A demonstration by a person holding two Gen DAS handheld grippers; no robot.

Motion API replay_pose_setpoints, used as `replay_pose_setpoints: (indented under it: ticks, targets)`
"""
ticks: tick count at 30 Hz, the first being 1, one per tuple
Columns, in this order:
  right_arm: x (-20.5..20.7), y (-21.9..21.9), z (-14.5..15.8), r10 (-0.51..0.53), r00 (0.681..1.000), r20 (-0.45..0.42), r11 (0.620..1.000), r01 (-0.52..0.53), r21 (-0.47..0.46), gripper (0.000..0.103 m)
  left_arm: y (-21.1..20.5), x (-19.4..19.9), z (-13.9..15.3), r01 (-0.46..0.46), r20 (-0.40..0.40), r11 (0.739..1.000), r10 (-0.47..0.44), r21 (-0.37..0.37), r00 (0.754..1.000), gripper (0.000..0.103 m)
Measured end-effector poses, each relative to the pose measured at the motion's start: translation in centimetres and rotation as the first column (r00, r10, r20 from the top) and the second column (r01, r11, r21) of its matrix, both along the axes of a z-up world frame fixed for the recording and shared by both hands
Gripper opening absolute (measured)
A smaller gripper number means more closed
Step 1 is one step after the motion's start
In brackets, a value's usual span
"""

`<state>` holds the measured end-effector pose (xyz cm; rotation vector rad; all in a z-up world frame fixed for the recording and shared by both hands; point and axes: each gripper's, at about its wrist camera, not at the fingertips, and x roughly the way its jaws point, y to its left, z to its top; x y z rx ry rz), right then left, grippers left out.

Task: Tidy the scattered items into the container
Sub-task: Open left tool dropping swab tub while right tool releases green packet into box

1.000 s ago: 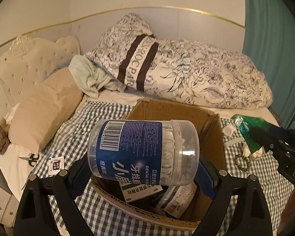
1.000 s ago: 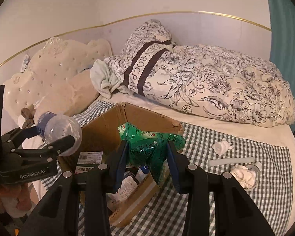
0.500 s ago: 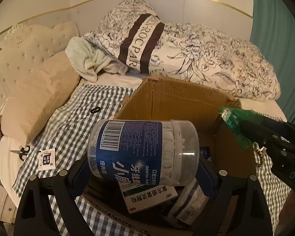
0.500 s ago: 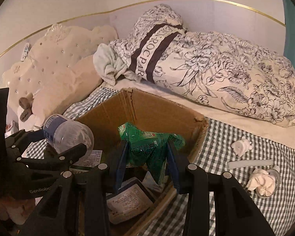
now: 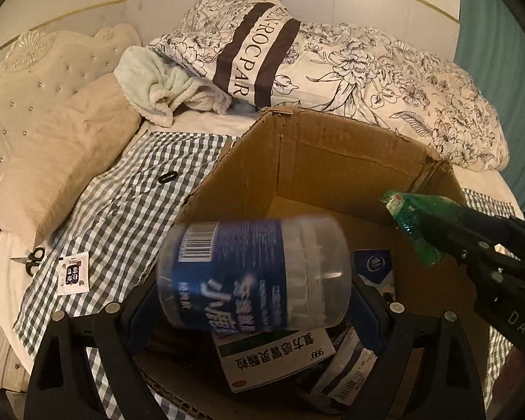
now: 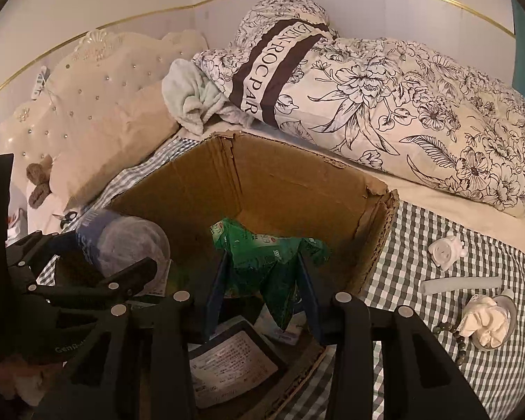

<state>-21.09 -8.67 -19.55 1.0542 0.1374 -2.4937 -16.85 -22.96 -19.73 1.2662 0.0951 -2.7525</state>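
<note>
Both hand-held grippers are sitting lower and closer over the cardboard box [image 5: 336, 161] than a second ago, its brown walls now filling the middle of each view.

Left hand-held gripper [image 5: 252, 297]: you are holding its jaws spread wide, clamped on the ends of the clear floss-pick jar [image 5: 253, 273], which is lying on its side above the box's open top, blue label facing the camera.

Right hand-held gripper [image 6: 262, 280]: you are keeping its jaws partly closed, gripping the crumpled green packet [image 6: 269, 262], which is hanging over the box interior.

Box contents: a white-and-green medicine carton [image 5: 276, 358] and a dark-edged printed pack [image 6: 232, 364] are lying on the bottom.

Still lying out on the checked bedspread [image 6: 500, 371]: small scissors [image 5: 29, 259], a sachet [image 5: 74, 272], a black ring [image 5: 167, 177], a white figurine [image 6: 446, 250], a pale tube [image 6: 460, 284], a crumpled tissue [image 6: 486, 320] and a bead string [image 6: 453, 341].
</note>
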Motion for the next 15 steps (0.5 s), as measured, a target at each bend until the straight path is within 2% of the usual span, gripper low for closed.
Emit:
replay_pose_setpoints:
  ticks: [1, 3, 5, 15]
  targets:
    - [0.0, 0.0, 0.1, -0.004, 1.0, -0.006, 1.0, 0.004, 0.001, 0.042, 0.0, 0.0, 0.1, -0.001, -0.003, 1.0, 0.001, -0.001, 1.0, 0.093]
    - [0.2, 0.2, 0.5, -0.014, 1.0, -0.018, 1.0, 0.014, -0.002, 0.053, 0.1, 0.1, 0.5, -0.009, -0.009, 1.0, 0.008, -0.014, 1.0, 0.093]
    - [0.5, 0.4, 1.2, -0.022, 0.999, -0.037, 1.0, 0.021, -0.013, 0.059, 0.1, 0.2, 1.0, -0.01, -0.015, 1.0, 0.009, -0.014, 1.0, 0.093]
    - [2.6, 2.2, 4.6, -0.056, 0.993, -0.101, 0.998, 0.053, -0.033, 0.06, 1.2, 2.1, 4.3, 0.0, -0.074, 1.0, -0.001, -0.023, 0.997, 0.093]
